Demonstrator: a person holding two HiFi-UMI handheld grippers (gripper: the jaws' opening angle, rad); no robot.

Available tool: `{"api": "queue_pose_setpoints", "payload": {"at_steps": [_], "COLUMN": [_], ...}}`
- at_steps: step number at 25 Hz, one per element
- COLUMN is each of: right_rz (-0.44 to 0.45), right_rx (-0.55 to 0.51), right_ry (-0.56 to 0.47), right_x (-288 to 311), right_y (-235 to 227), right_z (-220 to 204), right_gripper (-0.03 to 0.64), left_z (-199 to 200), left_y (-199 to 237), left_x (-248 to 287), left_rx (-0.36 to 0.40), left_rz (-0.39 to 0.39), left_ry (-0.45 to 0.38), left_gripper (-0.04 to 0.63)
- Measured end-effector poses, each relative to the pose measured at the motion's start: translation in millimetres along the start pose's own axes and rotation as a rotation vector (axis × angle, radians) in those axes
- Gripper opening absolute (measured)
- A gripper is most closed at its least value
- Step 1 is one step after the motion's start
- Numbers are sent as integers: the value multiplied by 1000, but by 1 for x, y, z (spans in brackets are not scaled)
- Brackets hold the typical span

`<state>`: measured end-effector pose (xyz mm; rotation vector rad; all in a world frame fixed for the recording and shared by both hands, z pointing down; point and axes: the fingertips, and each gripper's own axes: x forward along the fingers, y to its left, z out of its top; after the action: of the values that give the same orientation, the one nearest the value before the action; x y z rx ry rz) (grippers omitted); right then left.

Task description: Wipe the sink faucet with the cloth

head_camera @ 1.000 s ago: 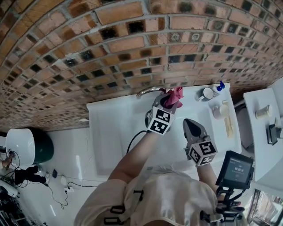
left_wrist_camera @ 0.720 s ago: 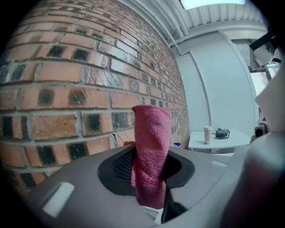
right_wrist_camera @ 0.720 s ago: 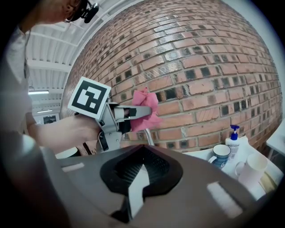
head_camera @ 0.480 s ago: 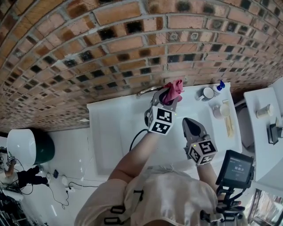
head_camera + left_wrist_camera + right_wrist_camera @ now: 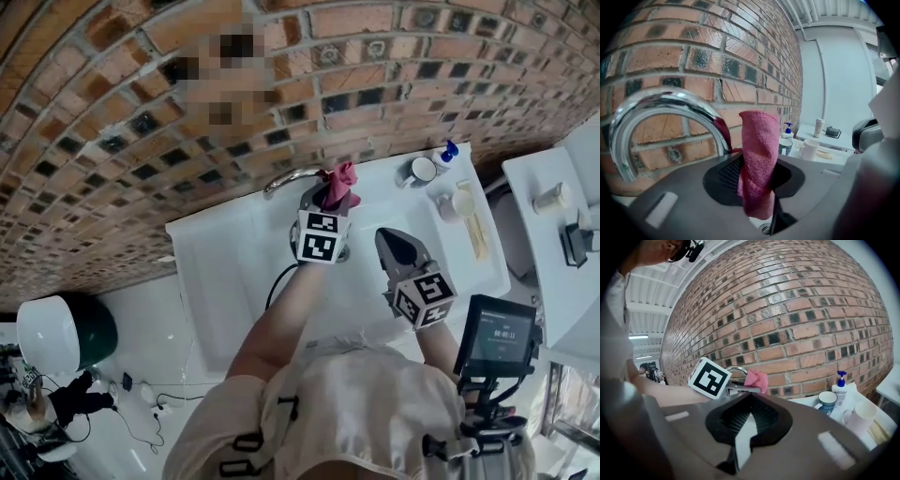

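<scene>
A chrome arched faucet (image 5: 291, 176) stands at the back of the white sink (image 5: 234, 272), against the brick wall. My left gripper (image 5: 330, 202) is shut on a pink cloth (image 5: 339, 183), which sticks up out of the jaws just right of the faucet's arch. In the left gripper view the cloth (image 5: 757, 159) hangs folded between the pads, with the faucet (image 5: 661, 105) close behind on the left. My right gripper (image 5: 386, 240) hovers over the sink to the right, its tips together and nothing in them. It looks toward the cloth (image 5: 756, 379) and faucet (image 5: 736, 369).
On the counter right of the sink stand a blue mug (image 5: 419, 171), a soap bottle with a blue pump (image 5: 448, 150) and a white mug (image 5: 452, 204). The brick wall (image 5: 375, 84) rises right behind the faucet. A drain (image 5: 764, 228) shows below the left jaws.
My left gripper has shifted slightly with the cloth and sits a little lower beside the faucet's arch. The right gripper has kept its place. The head view itself has swung.
</scene>
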<state>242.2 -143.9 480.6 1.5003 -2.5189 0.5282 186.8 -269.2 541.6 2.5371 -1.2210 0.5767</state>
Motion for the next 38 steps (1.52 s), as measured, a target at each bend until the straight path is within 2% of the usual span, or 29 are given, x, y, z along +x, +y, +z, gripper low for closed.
{"api": "queue_pose_setpoints", "payload": {"at_steps": [3, 5, 8, 10, 12, 18, 23, 27, 29, 33, 38], "right_rz": [-2, 4, 19, 32, 55, 152, 218, 259, 274, 284, 268], "right_rx": [-7, -15, -33, -42, -49, -100, -131, -140, -158, -168, -175], "right_ry": [-3, -1, -8, -12, -15, -21, -16, 25, 37, 47, 71], "right_x": [-1, -3, -8, -11, -9, 8, 20, 32, 37, 45, 45], "right_y": [1, 4, 18, 30, 45, 105, 155, 187, 204, 226, 232], "right_z": [1, 1, 9, 12, 13, 14, 8, -8, -14, -21, -31], "right_gripper": [-11, -11, -11, -11, -11, -11, -11, -11, -11, -11, -11], "left_z": [16, 33, 68, 85, 93, 88, 37, -31, -68, -148, -216], "left_y": [-7, -15, -23, -21, -10, 49, 97, 125, 137, 156, 167], "left_x": [-7, -19, -54, -85, -117, -212, -281, -311, -321, -334, -336], "left_rx": [19, 70, 147, 156, 152, 177, 101, 60, 22, -134, -166], "left_rz": [-12, -18, -9, 5, 37, 219, 343, 423, 432, 414, 418], "left_ry": [-39, -71, -151, -209, -250, -304, -295, -215, -184, -135, -54], "left_gripper": [115, 115, 115, 115, 115, 115, 117, 118, 118, 118, 118]}}
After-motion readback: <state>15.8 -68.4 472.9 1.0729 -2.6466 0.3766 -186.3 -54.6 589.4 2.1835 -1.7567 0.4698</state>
